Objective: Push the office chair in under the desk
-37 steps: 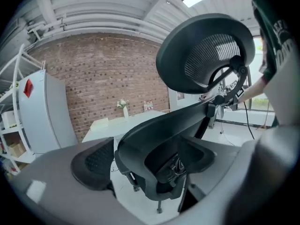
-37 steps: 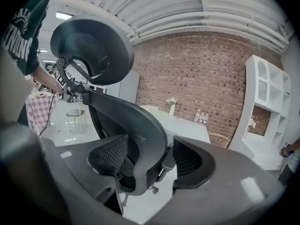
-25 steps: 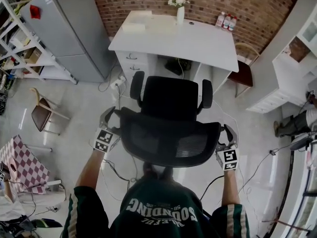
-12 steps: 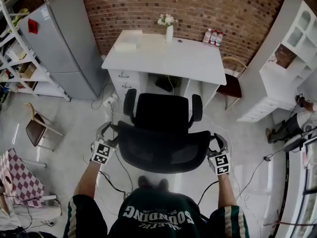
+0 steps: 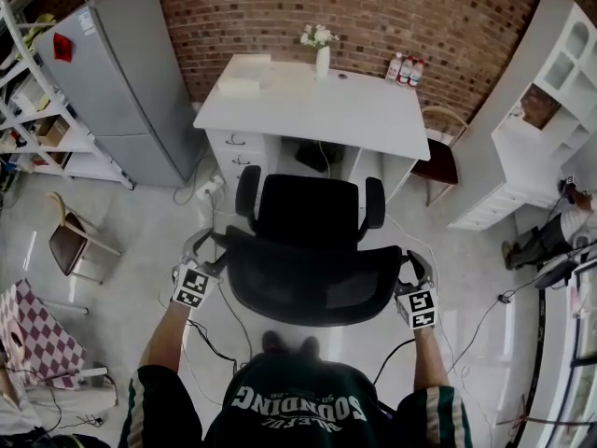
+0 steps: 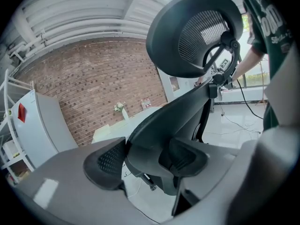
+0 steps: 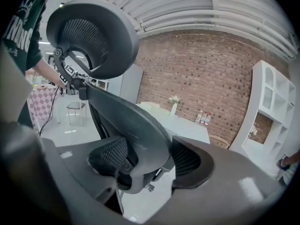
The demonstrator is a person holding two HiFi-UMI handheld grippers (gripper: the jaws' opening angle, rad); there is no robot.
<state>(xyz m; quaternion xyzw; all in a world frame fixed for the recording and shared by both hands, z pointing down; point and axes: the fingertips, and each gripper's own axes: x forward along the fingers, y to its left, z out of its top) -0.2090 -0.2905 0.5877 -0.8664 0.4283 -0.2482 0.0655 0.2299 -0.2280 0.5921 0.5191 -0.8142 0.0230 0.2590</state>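
Chair (image 5: 310, 208), head view: stood on the floor just before the worktop (image 5: 373, 110), seat turned toward it, not yet pushed under.
Tools, head view: the left tool (image 5: 209, 246) and right tool (image 5: 413, 267) are set at the two side edges of the backrest (image 5: 312, 283).
Left tool (image 6: 145, 159), left gripper view: clenched on the backrest (image 6: 168, 111) edge, pressed between both pads; its jaws have just been closing.
Right tool (image 7: 149, 159), right gripper view: clenched on the chair (image 7: 126, 121) at the opposite backrest edge.
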